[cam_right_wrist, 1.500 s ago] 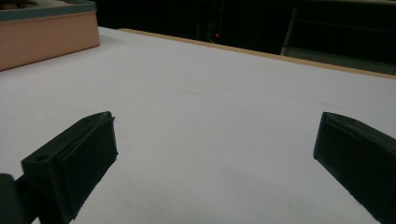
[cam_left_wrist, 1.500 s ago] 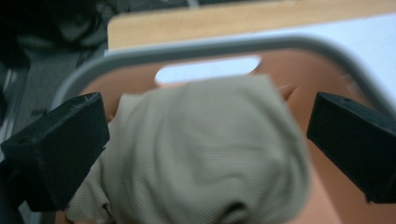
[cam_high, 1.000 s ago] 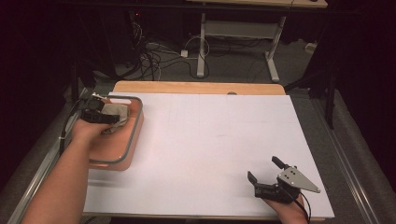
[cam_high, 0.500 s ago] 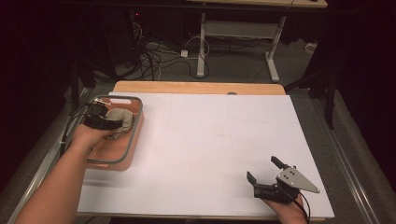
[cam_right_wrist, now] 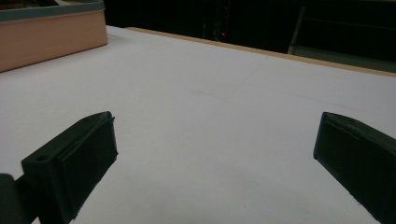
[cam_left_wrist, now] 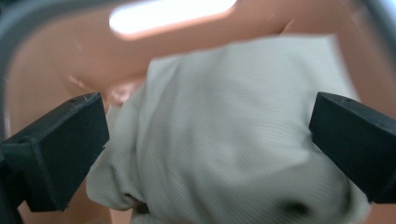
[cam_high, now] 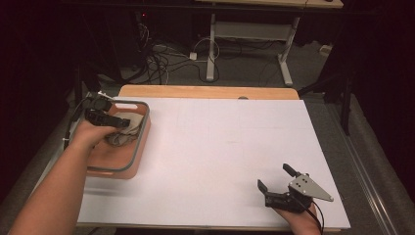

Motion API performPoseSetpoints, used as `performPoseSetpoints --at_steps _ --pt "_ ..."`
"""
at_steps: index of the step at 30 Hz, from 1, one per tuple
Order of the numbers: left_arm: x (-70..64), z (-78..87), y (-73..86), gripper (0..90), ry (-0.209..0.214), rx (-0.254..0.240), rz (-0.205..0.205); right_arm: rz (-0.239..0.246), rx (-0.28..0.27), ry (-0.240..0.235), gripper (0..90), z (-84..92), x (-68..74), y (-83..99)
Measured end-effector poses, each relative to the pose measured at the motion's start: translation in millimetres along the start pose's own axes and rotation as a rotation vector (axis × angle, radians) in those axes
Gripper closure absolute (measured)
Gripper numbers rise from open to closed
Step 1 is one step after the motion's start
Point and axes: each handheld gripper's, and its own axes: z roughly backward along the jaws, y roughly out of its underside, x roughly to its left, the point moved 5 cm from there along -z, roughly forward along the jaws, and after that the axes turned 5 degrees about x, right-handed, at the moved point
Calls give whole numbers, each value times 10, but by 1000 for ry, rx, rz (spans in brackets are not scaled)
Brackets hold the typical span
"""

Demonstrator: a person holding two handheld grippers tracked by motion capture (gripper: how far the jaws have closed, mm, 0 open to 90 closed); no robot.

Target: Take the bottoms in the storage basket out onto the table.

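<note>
A crumpled beige cloth [cam_high: 128,131] lies inside a salmon-pink basket with a grey rim [cam_high: 141,147] at the table's left side. My left gripper [cam_high: 119,122] hangs over the basket, pointing down at the cloth. In the left gripper view, the cloth [cam_left_wrist: 224,130] bulges up between the two wide-apart jaws of the left gripper [cam_left_wrist: 208,119]; the pads do not press on it. These jaws have just been opening. My right gripper [cam_high: 273,177] rests low over the white table top near the front right, open with nothing between its jaws [cam_right_wrist: 217,126].
The white table top [cam_high: 220,142] has a wooden strip [cam_high: 205,91] along its far edge. The basket's side [cam_right_wrist: 51,32] appears at the far left of the right gripper view. Cables and desk legs lie on the dark floor beyond the table.
My left gripper has risen slightly over the basket, and the cloth stays in the basket. The right gripper has kept still.
</note>
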Motion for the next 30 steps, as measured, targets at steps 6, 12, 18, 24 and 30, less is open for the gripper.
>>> performPoseSetpoints --at_steps 6,12,18,24,30 --pt "-12 -222 135 0 37 117 18 7 -4 -3 3 23 15 1" --pt "-7 -336 247 0 105 156 44 10 -5 -1 3 40 26 -4" --pt "-98 -401 263 0 21 215 -45 16 -3 -1 3 29 35 -5" --pt "-183 -354 258 123 14 220 -103 21 -4 -1 3 30 45 -10" --pt "-234 -318 264 283 31 201 -155 21 -7 -1 3 41 31 -11"
